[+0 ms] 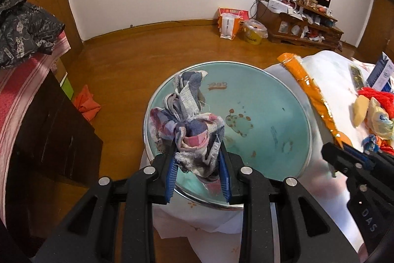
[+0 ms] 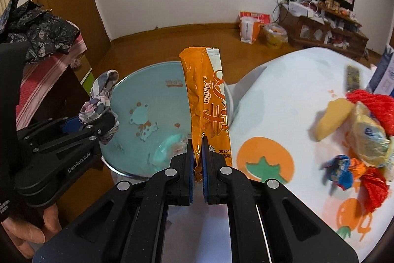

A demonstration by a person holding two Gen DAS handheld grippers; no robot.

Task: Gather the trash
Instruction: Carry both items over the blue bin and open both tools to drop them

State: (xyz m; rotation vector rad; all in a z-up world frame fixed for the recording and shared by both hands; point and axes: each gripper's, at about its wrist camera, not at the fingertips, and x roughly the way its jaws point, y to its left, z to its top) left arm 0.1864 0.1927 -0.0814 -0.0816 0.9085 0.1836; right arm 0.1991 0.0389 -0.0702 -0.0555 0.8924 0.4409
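My left claw (image 1: 199,157) was clamped on a crumpled blue, pink and white checked cloth rag (image 1: 189,125), holding it over the round pale-blue enamel basin with cartoon animal prints (image 1: 266,100). My right claw (image 2: 197,159) was pinched fully shut on the bottom edge of a long orange foil snack wrapper (image 2: 204,100), which stood upright at the basin's 3 o'clock rim. At 3 o'clock of the basin, the bench under a white cloth printed with orange fruit (image 2: 283,95) carried more litter: a yellowish plastic bag (image 2: 369,137), a red mesh net (image 2: 376,102) and a crushed blue wrapper (image 2: 341,170). A person's hand (image 2: 27,231) gripped the left tool at 8 o'clock of the right wrist view.
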